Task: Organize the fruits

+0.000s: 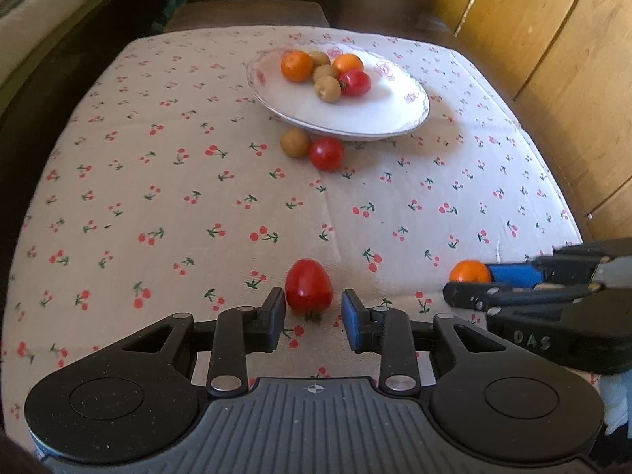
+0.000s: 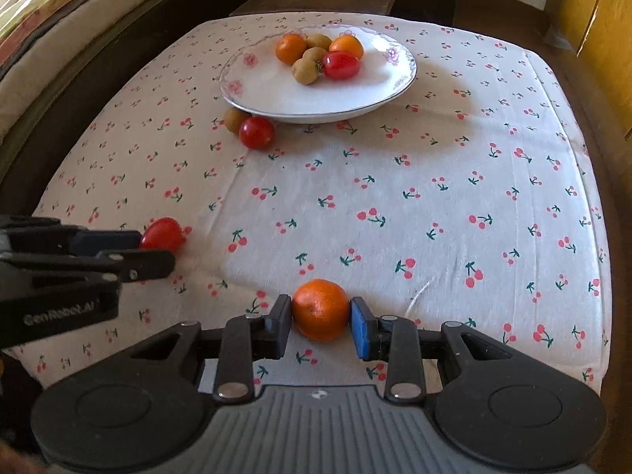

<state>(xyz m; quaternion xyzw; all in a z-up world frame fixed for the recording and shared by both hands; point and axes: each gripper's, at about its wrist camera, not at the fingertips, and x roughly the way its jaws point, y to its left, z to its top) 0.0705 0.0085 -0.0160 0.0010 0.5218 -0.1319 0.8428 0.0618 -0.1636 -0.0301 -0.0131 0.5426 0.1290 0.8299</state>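
A white floral plate [image 1: 379,114] [image 2: 276,98] at the back of the table holds two oranges, several kiwis and a red tomato. A kiwi [image 1: 295,142] and a tomato [image 1: 326,153] lie on the cloth just in front of it. My left gripper [image 1: 313,310] is open around a red tomato [image 1: 308,285] that rests on the cloth; a gap shows on its right side. My right gripper [image 2: 320,318] has both pads against an orange [image 2: 320,309] on the cloth. Each gripper shows in the other's view, the right [image 1: 470,284] and the left [image 2: 156,249].
The table wears a white cherry-print cloth [image 1: 158,197]. A wooden cabinet [image 1: 553,59] stands to the right, a dark stool [image 1: 245,15] behind the table and a cushioned seat [image 2: 59,39] on the left.
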